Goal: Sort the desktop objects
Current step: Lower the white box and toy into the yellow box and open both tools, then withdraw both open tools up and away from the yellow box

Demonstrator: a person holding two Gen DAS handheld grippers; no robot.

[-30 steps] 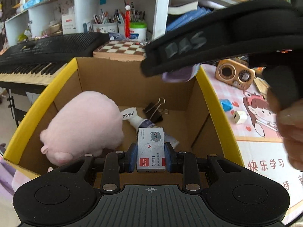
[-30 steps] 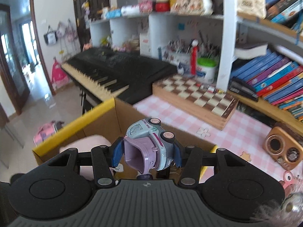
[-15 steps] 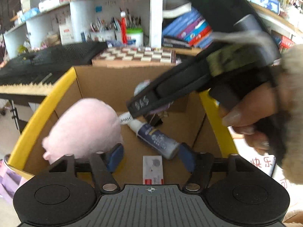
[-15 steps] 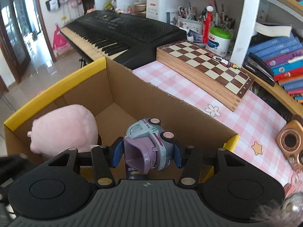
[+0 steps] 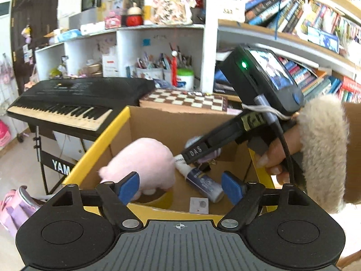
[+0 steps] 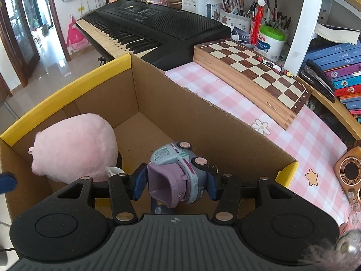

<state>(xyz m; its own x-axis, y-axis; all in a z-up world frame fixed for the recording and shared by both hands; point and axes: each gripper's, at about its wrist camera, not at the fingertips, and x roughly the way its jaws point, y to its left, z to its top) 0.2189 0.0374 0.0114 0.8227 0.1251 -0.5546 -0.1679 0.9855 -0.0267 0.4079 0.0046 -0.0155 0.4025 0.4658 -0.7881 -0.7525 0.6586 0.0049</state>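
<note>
Blue pads on the left gripper [image 5: 180,186] stand wide apart with nothing between them, having just been opening; straight ahead of the gap, on the floor of the cardboard box [image 5: 171,124], lies a small white card-like packet [image 5: 199,205], clear of both pads. Just beyond it a glue bottle [image 5: 200,180] lies on its side, and ahead of the left pad sits a pink plush pig [image 5: 144,162]. Past the right pad the right hand [image 5: 279,155], in a fleece-cuffed sleeve, grips the other tool, whose black arm reaches down into the box over the bottle. The right gripper [image 6: 176,181] has its jaws closed narrowly on a toy car [image 6: 180,169] with a pale blue body, pink wheels and a purple end, pressed on both sides and held over the inside of the box near its right-hand wall. To the left of those jaws the plush pig [image 6: 74,146] rests against the box's yellow-edged side. Farther out, beyond the box, are a pink checked tablecloth [image 6: 237,99], a wooden chessboard [image 6: 252,65], a black keyboard [image 6: 158,24] and shelves of books.
</note>
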